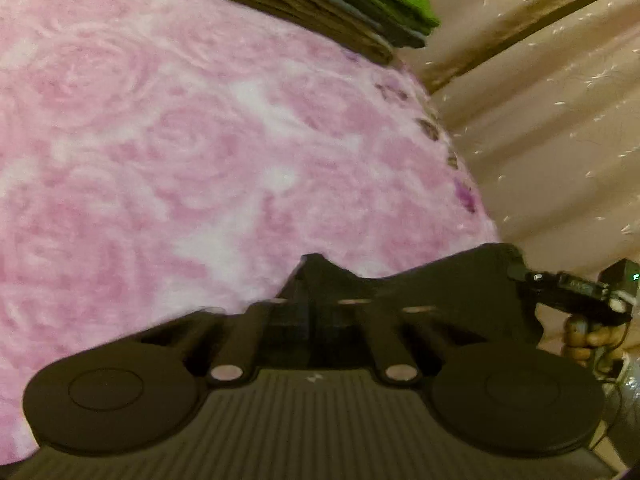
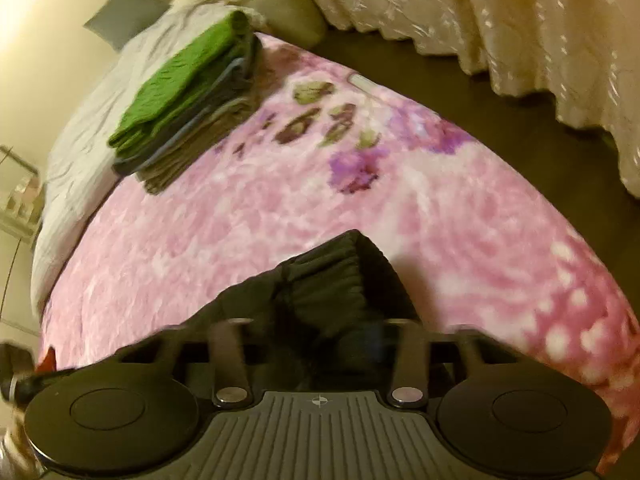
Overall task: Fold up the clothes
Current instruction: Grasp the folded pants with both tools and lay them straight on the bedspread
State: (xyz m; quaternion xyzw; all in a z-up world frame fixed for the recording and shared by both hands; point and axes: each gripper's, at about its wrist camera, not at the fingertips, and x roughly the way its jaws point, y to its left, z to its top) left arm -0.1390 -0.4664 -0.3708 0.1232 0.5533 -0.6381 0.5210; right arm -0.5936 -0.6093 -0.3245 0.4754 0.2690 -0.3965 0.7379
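Black cloth nearest of all: one black garment (image 2: 332,276), gathered waistband uppermost, bunched up against the right tool (image 2: 320,332). Cannot tell whether this tool is pinched or wide, its tips being buried in the dark folds.

On the left wrist view, one left tool (image 1: 316,276), closed narrow onto an edge of the same garment (image 1: 460,276), with the cloth running off to the right. Just past that edge, the other tool (image 1: 576,292), gripped from below by one hand (image 1: 588,340).

Beneath both, one pink blanket (image 1: 160,140) with a rose pattern, spread across the bed, with a cluster of purple and olive flowers printed near its far edge.

Farther out, one stack of folded clothes (image 2: 188,100) on the blanket, well apart from the black garment. Three colours counted in the stack: green on top, blue-grey in the middle, olive-tan at the bottom. Number of pieces within each colour too blurred to tell.

Beyond the stack, one rumpled white sheet (image 2: 80,120), then two pillows at the head of the bed, one grey pillow (image 2: 124,12) and one beige pillow (image 2: 288,4).

Farthest off, beside the bed, a strip of dark floor (image 2: 500,120) and one pale patterned curtain (image 2: 520,20) hanging in folds.
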